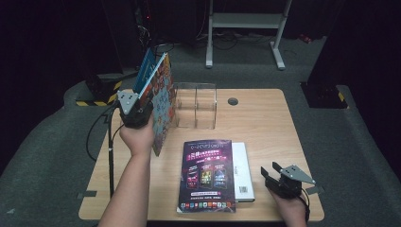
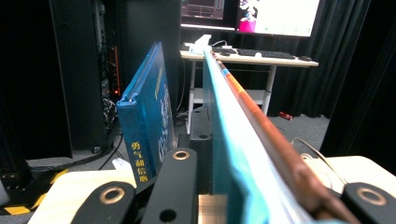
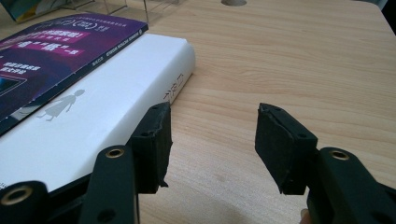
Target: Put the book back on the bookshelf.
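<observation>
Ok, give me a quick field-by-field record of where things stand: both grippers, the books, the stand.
left gripper: raised over the table's left rear, shut on the colourful book
colourful book: held upright on edge, off the table, left of the clear stand
blue book: upright just beyond the held one
clear stand: rear centre, compartments look empty
right gripper: open, low over the table's front right, holding nothing
purple magazine: flat, overlapping the white book
white book: flat, left of the right gripper
</observation>
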A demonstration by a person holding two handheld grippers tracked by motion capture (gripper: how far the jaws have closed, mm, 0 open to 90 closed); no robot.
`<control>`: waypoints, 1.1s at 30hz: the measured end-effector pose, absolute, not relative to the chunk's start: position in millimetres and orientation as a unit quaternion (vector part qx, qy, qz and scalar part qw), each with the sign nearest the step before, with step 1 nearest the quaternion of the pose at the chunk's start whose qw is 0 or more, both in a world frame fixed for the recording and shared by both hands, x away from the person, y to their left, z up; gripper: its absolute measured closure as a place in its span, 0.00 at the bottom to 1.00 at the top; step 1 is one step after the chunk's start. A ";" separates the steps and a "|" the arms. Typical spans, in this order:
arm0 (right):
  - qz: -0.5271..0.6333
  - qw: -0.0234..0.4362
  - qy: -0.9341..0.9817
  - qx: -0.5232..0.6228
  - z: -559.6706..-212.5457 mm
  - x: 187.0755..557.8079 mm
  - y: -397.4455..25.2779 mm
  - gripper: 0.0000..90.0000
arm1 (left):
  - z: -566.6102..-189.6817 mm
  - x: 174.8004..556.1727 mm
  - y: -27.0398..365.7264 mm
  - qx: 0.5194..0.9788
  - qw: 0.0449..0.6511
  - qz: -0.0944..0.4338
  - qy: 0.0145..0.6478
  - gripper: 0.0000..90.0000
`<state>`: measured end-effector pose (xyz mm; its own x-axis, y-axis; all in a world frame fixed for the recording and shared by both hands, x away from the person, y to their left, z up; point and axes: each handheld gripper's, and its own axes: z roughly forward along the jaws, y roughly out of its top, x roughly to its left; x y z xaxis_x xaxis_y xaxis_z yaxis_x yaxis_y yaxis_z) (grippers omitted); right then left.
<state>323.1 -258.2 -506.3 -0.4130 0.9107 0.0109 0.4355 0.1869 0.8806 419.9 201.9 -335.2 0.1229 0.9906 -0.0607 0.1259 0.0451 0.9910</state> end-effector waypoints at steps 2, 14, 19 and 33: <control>0.433 0.274 0.720 0.467 -506.4 323.0 -258.2 0.51 | -336.6 423.6 200.2 0.548 0.509 0.424 0.511 0.90; 0.434 0.273 0.717 0.472 -506.5 323.3 -260.4 0.51 | -345.8 438.7 193.9 0.544 0.509 0.423 0.516 0.90; 0.432 0.274 0.719 0.470 -507.3 323.6 -260.2 0.51 | -350.6 443.2 194.9 0.545 0.504 0.425 0.518 0.90; 0.432 0.272 0.717 0.474 -507.3 322.8 -259.2 0.51 | -361.8 449.5 197.4 0.533 0.509 0.429 0.522 0.90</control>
